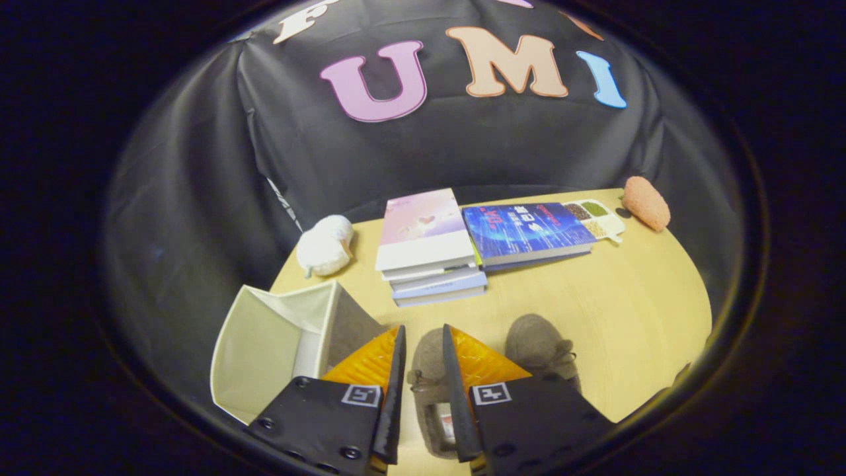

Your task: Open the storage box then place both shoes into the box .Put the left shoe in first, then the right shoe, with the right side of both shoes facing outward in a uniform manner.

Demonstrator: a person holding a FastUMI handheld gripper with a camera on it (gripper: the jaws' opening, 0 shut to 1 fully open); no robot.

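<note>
Over the near edge of the table point(634, 311), my gripper point(421, 370) hangs with its fingers parted a little around the nearer grey shoe point(428, 370), which lies between them; I cannot tell whether either finger touches it, so I call it unheld. Its mate, the second shoe point(538, 344), sits just beside it at 3 o'clock. The storage box point(277, 344) stands open at 9 o'clock of my fingers, mouth upward, close to the table's edge.

Both shoes run lengthwise away from me, toes toward 12 o'clock, heel openings nearest the gripper. I judge the one between my fingers to be the left of the pair.

Risks, as I read them: a soft upper may fold under a narrow pinch and slip out mid-lift; the shoe may turn in the swing to 9 o'clock, leaving the wrong side outward; a nudge could tip the light box off the edge. Stacked books point(429, 258) beyond are well apart.
</note>
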